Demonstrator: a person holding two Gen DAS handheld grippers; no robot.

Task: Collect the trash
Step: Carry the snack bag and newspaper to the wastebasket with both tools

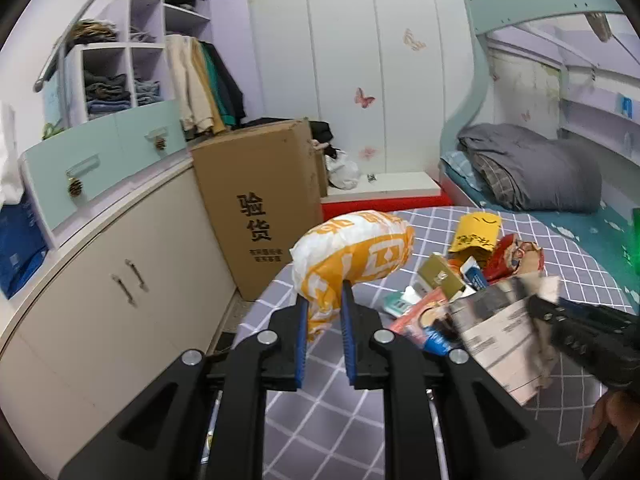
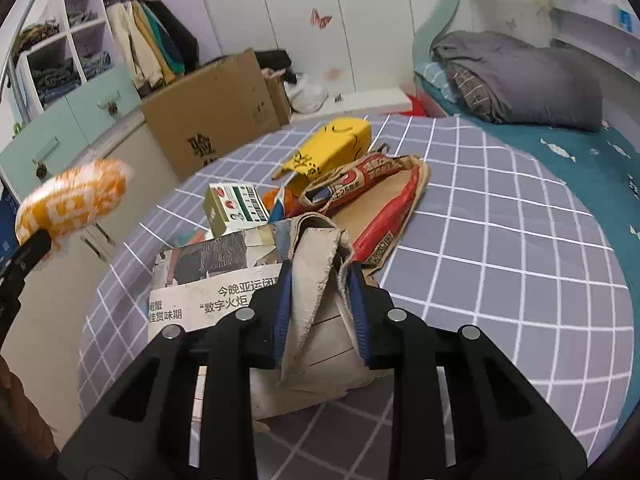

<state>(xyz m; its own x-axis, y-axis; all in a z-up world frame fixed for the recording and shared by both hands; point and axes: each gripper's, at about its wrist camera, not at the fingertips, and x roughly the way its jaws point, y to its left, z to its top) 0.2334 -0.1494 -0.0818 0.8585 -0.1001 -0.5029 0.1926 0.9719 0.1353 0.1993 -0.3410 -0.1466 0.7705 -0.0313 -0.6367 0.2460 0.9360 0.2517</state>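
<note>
My left gripper (image 1: 325, 294) is shut on the lower end of a stuffed orange-and-white plastic bag (image 1: 352, 252), held up above the near left edge of the grid-patterned table (image 1: 552, 280). The same bag (image 2: 76, 200) shows blurred at the left of the right wrist view. My right gripper (image 2: 320, 270) is shut on a torn, folded beige cardboard piece (image 2: 316, 256) lying with a newspaper (image 2: 216, 296). Beyond it lies a pile of trash: a green-and-white box (image 2: 236, 208), a yellow packet (image 2: 336, 144) and a red paper sack (image 2: 384, 196).
A tall cardboard box (image 1: 256, 200) stands on the floor left of the table, beside a white cabinet (image 1: 120, 280). A bed with a grey duvet (image 1: 532, 168) lies behind on the right. A person's hand (image 1: 608, 420) shows at the lower right.
</note>
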